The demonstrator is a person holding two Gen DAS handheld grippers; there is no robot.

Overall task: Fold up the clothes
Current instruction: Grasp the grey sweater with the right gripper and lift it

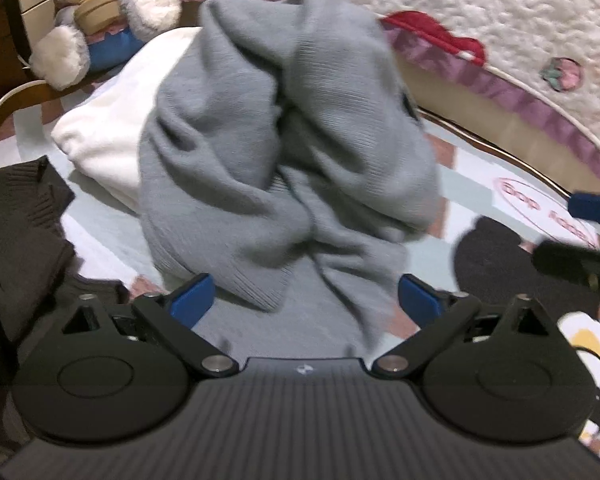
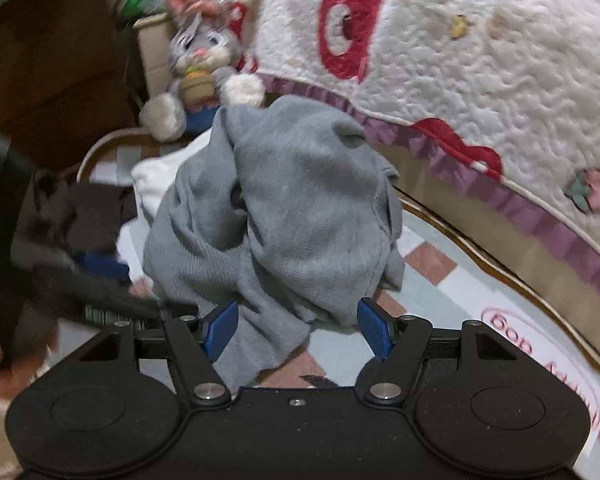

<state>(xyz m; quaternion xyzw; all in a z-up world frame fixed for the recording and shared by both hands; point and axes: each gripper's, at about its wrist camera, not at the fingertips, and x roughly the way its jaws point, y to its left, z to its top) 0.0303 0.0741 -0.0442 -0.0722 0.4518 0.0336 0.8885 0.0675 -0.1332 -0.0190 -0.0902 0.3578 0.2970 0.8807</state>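
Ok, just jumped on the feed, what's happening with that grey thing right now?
A person with a gripper in each hand is working on a grey knit sweater that sits in a crumpled heap on the patterned mat, not yet folded. Both the left gripper and the right gripper are open at the heap's near edge, gripping nothing. A folded white garment lies behind the sweater, dark clothes to the left, and a plush bunny beyond.
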